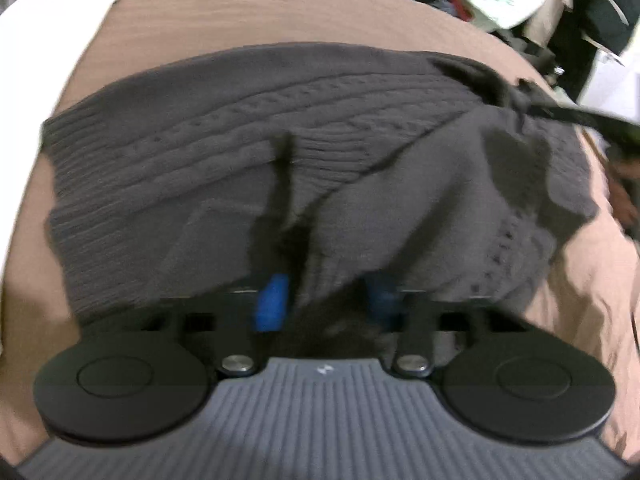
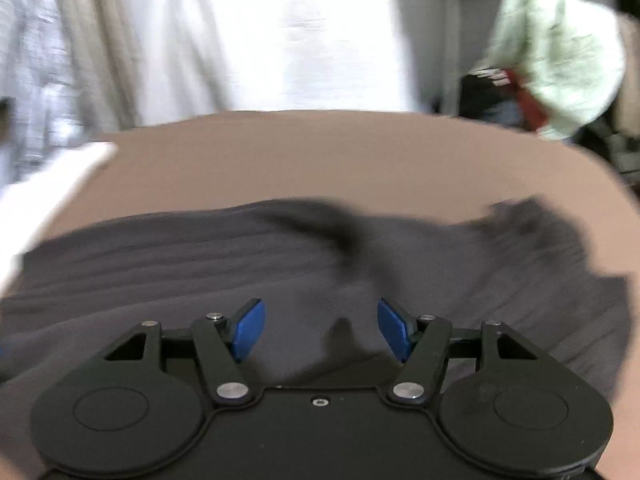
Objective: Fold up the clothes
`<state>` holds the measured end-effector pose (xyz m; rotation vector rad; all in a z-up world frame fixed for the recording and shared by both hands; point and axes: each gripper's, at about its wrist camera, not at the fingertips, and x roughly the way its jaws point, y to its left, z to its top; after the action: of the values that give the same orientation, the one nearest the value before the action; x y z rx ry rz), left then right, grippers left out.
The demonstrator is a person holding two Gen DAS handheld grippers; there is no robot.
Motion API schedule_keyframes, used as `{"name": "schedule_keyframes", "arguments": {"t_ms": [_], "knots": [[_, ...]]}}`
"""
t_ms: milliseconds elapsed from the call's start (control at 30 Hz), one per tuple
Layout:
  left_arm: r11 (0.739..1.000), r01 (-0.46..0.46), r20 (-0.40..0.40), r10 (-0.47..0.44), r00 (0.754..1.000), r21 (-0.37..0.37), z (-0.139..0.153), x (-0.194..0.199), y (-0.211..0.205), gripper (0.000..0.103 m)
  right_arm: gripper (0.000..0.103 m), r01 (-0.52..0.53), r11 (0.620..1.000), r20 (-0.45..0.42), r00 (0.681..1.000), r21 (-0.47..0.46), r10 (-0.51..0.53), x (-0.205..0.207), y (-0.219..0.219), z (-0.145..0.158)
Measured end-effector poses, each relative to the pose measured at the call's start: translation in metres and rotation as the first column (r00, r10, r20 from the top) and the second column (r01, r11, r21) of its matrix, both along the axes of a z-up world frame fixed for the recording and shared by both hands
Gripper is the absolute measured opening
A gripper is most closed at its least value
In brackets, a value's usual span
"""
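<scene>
Knitwear is what you have in hand: a dark grey cable-knit sweater lies spread across the brown bed cover, its ribbed hem toward the left and a loose part bunched toward the right. Your left gripper sits at the near edge with cloth gathered up between its blue pads; the jaws look drawn in on that fold, pinching the sweater, most likely so you can lift this edge and carry it over the body of the garment. Your right gripper hangs over the same sweater with its jaws spread and nothing between the pads, so it looks free to take a second corner or smooth the fold. Both views are blurred, so the exact lie of the creases is hard to read. A white pillow or sheet lies on the far left of the bed, apart from the sweater. Beyond the bed a pale green garment and other dark clothes are piled, well apart from your work. Nothing on the cover blocks the fold itself.
</scene>
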<state>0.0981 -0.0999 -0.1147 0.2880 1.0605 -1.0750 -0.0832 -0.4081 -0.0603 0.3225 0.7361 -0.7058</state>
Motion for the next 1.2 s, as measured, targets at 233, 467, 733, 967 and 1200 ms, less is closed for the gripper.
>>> {"name": "schedule_keyframes", "arguments": {"t_ms": [233,467,733,967,1200], "knots": [[0.997,0.037,0.102,-0.030,0.994,-0.068,0.012,-0.008,-0.003,0.014,0.067,0.092,0.995,-0.154,0.984,0.041,-0.085,0.064,-0.057,-0.026],[0.980,-0.005,0.129,0.031,0.991,-0.200,0.020,0.013,-0.004,0.010,0.021,0.148,0.965,-0.196,0.962,-0.218,-0.192,0.108,-0.104,0.000],[0.982,-0.175,0.086,0.180,0.980,-0.067,-0.013,0.047,-0.016,0.015,0.053,-0.041,0.986,-0.385,0.922,-0.162,-0.025,0.128,-0.128,-0.040],[0.972,-0.230,0.087,0.234,0.968,-0.048,-0.010,0.049,-0.009,0.043,0.060,-0.019,0.989,-0.119,0.993,-0.149,0.001,0.086,-0.090,-0.006],[0.967,-0.232,0.046,0.238,0.970,-0.106,-0.008,0.051,0.000,0.049,0.066,-0.206,0.977,-0.147,0.966,0.057,0.212,0.089,-0.023,-0.031]]}}
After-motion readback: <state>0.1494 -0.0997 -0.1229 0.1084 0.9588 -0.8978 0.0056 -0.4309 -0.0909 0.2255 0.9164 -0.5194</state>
